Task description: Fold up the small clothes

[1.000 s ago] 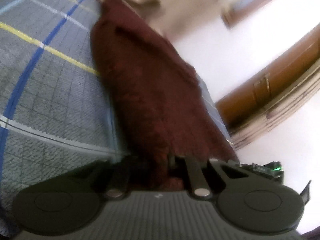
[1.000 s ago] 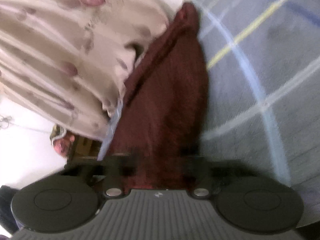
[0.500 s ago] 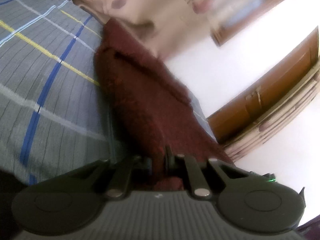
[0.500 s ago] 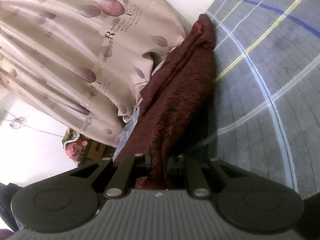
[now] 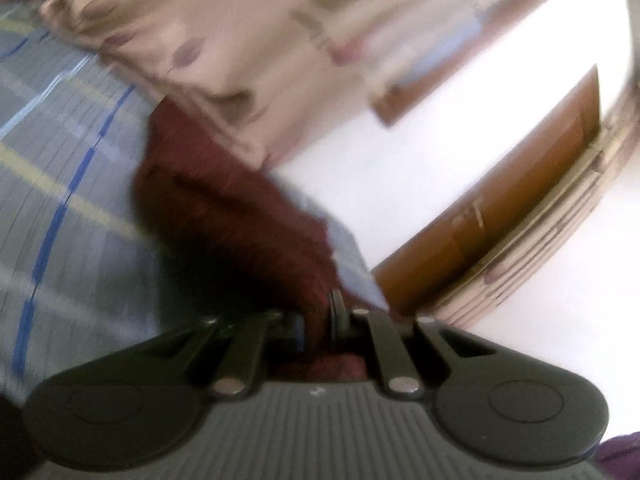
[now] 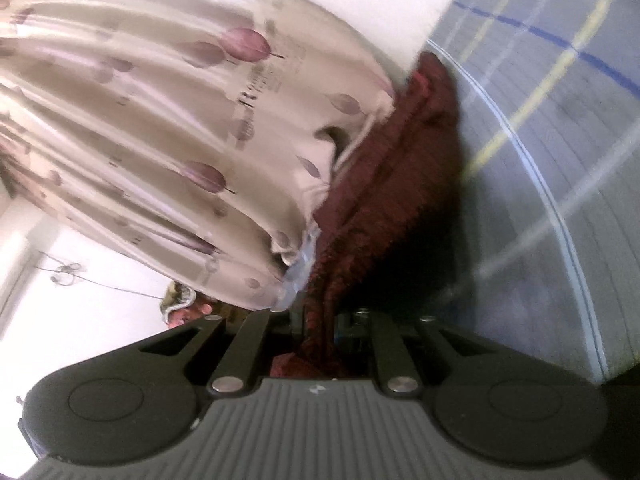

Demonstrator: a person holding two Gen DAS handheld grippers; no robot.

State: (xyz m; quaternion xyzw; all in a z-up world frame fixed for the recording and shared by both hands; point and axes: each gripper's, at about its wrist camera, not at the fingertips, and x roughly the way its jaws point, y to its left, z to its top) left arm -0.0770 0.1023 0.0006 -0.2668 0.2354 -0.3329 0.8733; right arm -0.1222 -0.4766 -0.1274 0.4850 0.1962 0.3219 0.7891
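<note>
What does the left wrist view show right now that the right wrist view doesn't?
Only the left wrist view shows the brown wooden furniture along the white wall. Only the right wrist view shows the thin cable on the wall and printed lettering on the curtain. Both show the maroon cloth stretched over the grey plaid bedsheet beside the leaf-print curtain, with the left tongs and right tongs each shut on an end of it.

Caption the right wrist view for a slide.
Right gripper shut on a maroon cloth, stretched between a leaf-print curtain and a grey plaid sheet.
</note>
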